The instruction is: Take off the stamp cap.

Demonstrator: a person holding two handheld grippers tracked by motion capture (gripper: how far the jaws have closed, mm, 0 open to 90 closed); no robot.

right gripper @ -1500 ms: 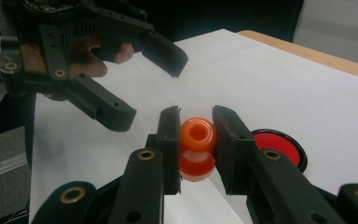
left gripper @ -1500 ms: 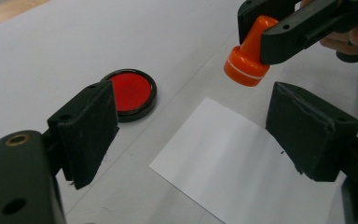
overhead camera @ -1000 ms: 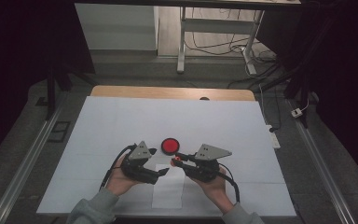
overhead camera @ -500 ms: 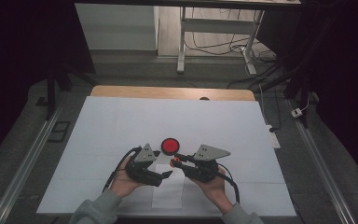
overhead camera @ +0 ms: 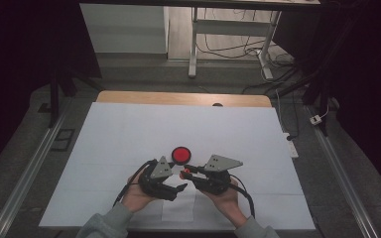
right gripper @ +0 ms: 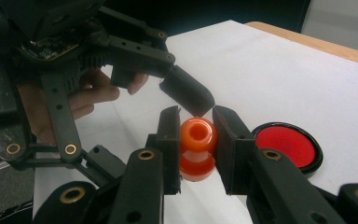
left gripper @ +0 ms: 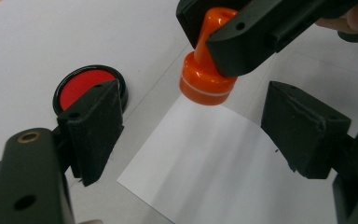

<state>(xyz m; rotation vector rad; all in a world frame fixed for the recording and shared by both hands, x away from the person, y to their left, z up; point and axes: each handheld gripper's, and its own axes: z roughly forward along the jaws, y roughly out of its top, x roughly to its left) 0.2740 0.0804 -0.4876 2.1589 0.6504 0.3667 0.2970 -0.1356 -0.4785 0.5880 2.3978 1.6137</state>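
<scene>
Pinching the orange stamp (right gripper: 197, 147) by its handle, the right gripper (right gripper: 196, 140) holds it just above the white paper sheet (left gripper: 223, 163), near that sheet's far corner. The left gripper (left gripper: 191, 130), jaws spread and just closing a little with nothing between them, hovers over the sheet. The red ink pad (overhead camera: 181, 154) lies just beyond the sheet.

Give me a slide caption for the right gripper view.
Right gripper clamps an orange stamp above white paper, red ink pad beside it, left gripper open opposite.
</scene>
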